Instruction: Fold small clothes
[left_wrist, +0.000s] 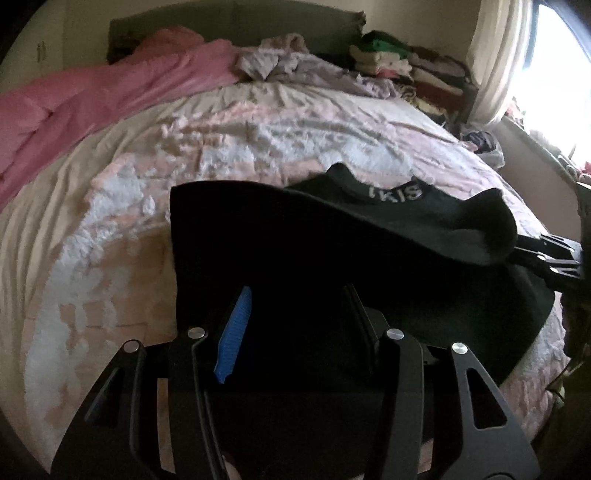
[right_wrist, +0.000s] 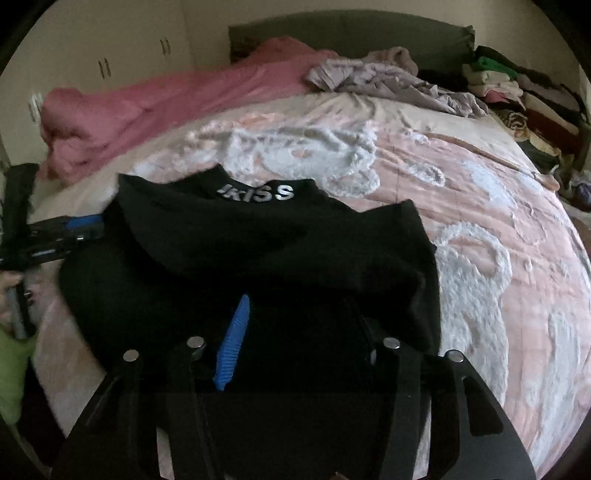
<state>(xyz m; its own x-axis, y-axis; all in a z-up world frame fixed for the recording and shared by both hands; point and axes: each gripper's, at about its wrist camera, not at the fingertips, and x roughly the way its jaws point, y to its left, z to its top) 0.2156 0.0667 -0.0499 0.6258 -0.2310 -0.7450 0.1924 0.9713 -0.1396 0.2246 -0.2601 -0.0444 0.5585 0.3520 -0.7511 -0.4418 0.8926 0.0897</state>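
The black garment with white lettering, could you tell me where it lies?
In both wrist views the black garment lies on the pink bedspread, near edge, directly ahead of both grippers.

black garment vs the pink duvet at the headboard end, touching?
Apart. Right wrist view: black garment ends short of the pink duvet, with bedspread showing between them.

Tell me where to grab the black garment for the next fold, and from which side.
Judging by its pose, take the black garment at its near hem corners, one gripper each, coming from the near edge of the bed. It lies flat, its lettered band on the far side, so lifting the hem would fold it toward that band.
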